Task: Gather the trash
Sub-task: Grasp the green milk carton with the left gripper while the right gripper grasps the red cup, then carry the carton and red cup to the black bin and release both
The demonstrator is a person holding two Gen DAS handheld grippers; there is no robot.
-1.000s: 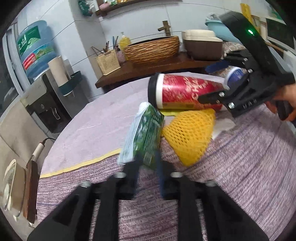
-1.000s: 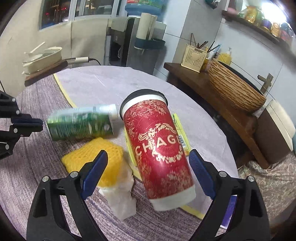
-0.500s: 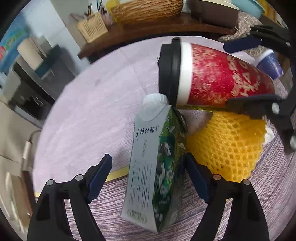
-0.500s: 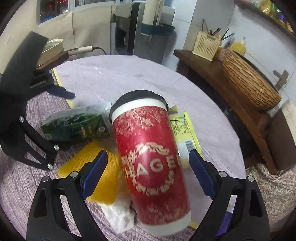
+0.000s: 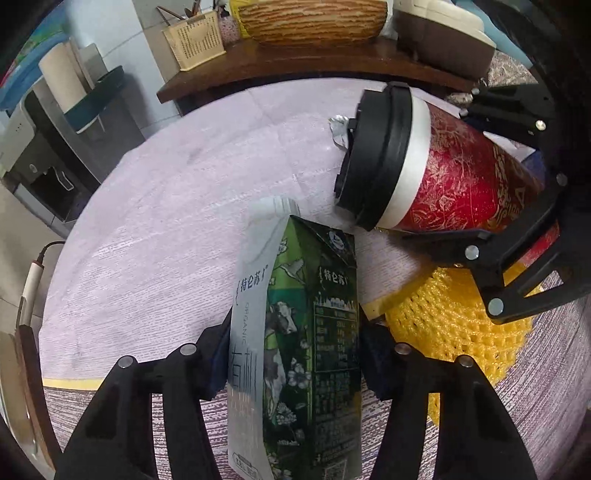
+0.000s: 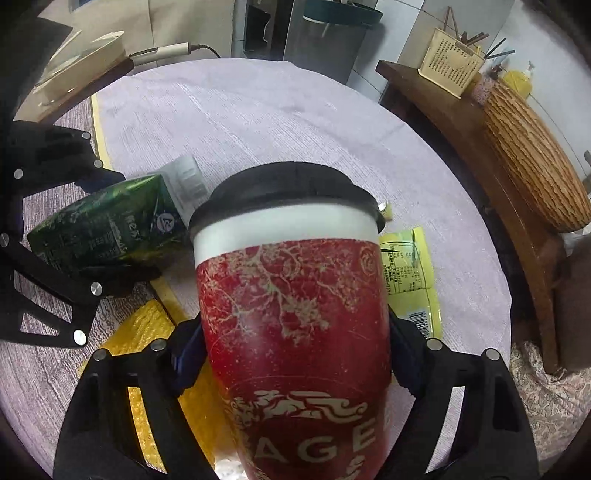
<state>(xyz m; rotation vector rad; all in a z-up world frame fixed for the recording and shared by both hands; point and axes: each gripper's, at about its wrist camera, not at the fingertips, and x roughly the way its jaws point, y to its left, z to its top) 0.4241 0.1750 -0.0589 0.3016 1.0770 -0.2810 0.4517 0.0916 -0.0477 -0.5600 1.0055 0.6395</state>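
Observation:
My left gripper [image 5: 293, 354] is shut on a green and white milk carton [image 5: 295, 332], which lies on the round table [image 5: 166, 192]; the carton also shows in the right wrist view [image 6: 110, 221]. My right gripper [image 6: 295, 350] is shut on a red paper cup with a black lid [image 6: 291, 317], also seen in the left wrist view [image 5: 424, 173]. A yellow foam net [image 5: 458, 325] lies under both grippers. A yellow wrapper [image 6: 410, 277] lies right of the cup. A small foil scrap [image 5: 338, 127] lies beyond the lid.
A dark wooden side table [image 5: 295, 62] beyond the round table holds a wicker basket [image 5: 310, 14], a chopstick holder [image 5: 194, 40] and a brown box [image 5: 439, 40]. A water dispenser [image 5: 48, 122] stands at the left. A cord and dishes [image 6: 85, 59] sit at the table's edge.
Both grippers have moved forward and shut: the left on the milk carton, the right on the red cup. Half a second ago both were open around them.

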